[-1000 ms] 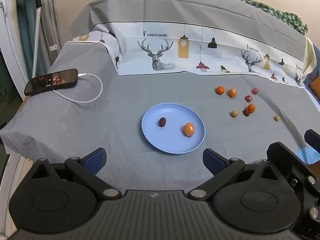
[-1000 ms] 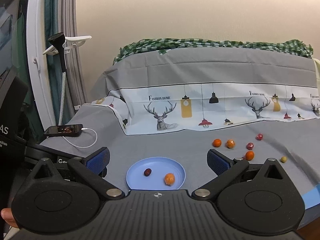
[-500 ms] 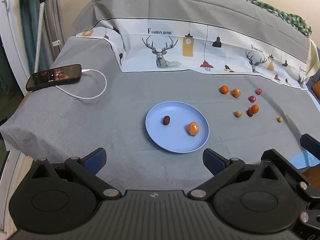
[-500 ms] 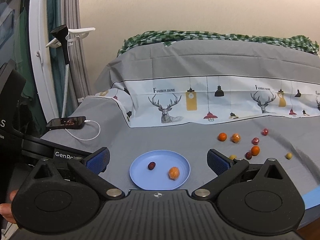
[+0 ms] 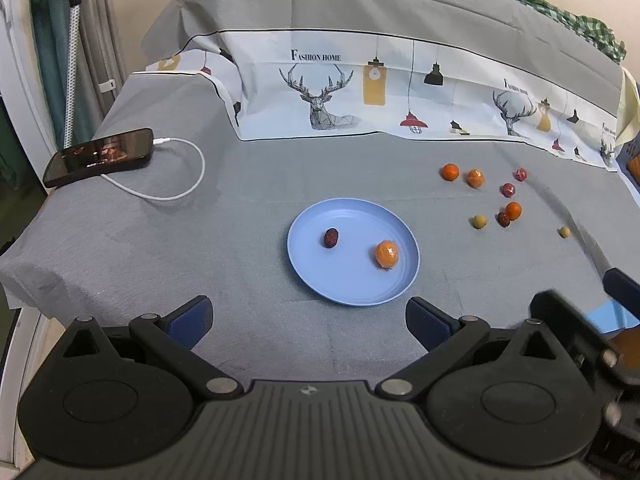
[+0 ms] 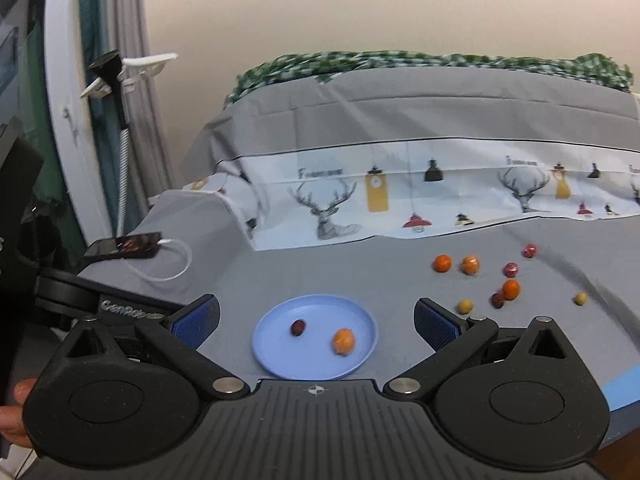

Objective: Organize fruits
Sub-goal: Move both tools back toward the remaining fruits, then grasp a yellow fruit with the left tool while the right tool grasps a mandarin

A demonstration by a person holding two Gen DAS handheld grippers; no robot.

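Note:
A blue plate (image 5: 320, 216) (image 6: 276, 364) lies on the grey cloth and holds a dark red fruit (image 5: 330, 237) (image 6: 298, 327) and an orange fruit (image 5: 386, 254) (image 6: 344, 341). Several loose fruits lie to its right: oranges (image 5: 450, 171) (image 6: 442, 263), red ones (image 5: 508, 189) (image 6: 511, 269) and small yellow ones (image 5: 479, 221) (image 6: 464, 306). My left gripper (image 5: 308, 320) is open and empty just short of the plate. Held higher and further back, my right gripper (image 6: 316, 318) is open and empty too.
A phone (image 5: 100, 157) (image 6: 126, 245) on a white charging cable (image 5: 176, 192) lies at the far left. A printed deer cloth (image 5: 360, 92) drapes over the raised back. The right gripper's body (image 5: 580, 328) shows at the lower right. A hand (image 6: 16, 412) is at the left edge.
Both cameras have shifted slightly, so the plate and fruits sit a little further right in each view. Both grippers stayed open. No fruit has moved.

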